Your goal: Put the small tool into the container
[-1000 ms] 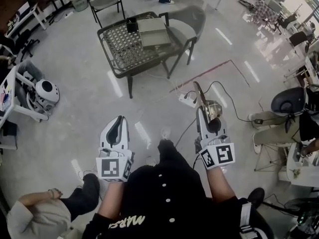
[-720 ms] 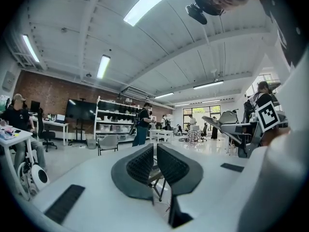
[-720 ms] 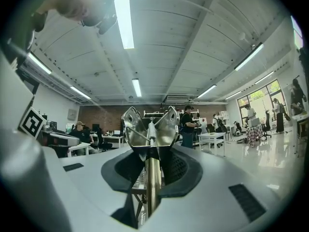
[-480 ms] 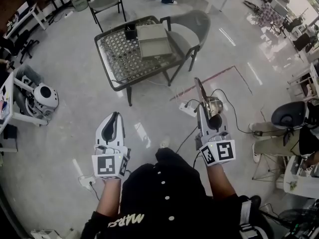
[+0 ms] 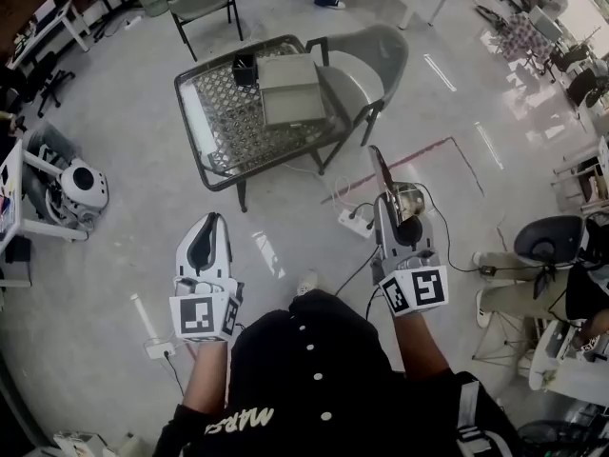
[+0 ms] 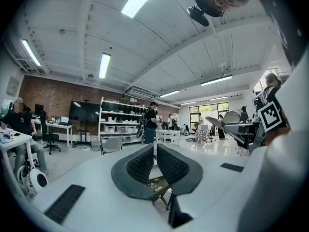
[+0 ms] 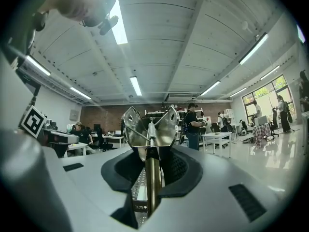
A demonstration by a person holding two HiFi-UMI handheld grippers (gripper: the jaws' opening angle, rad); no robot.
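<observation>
Head view, with both gripper views. The right gripper (image 5: 390,219) has its fingers clenched on the small tool (image 5: 381,174), a shiny sprung metal implement. It is gripped by its shank, so its forked head stands clear ahead of the fingers, toward the top of the frame, probably so that it can be released cleanly into an opening. The left gripper (image 5: 209,231) carries nothing; its fingers are drawn together, and it hangs level at lower left as an idle partner. The likely goal, a grey box-shaped container (image 5: 290,89), lies on the mesh-topped counter (image 5: 205,155) at upper centre. A small black pot (image 5: 245,68) stands just beside it; which of the two is meant cannot be told. Both grippers hang over bare floor (image 5: 285,227), well apart from the counter, so the tool is judged to be in carriage, not yet delivered.
</observation>
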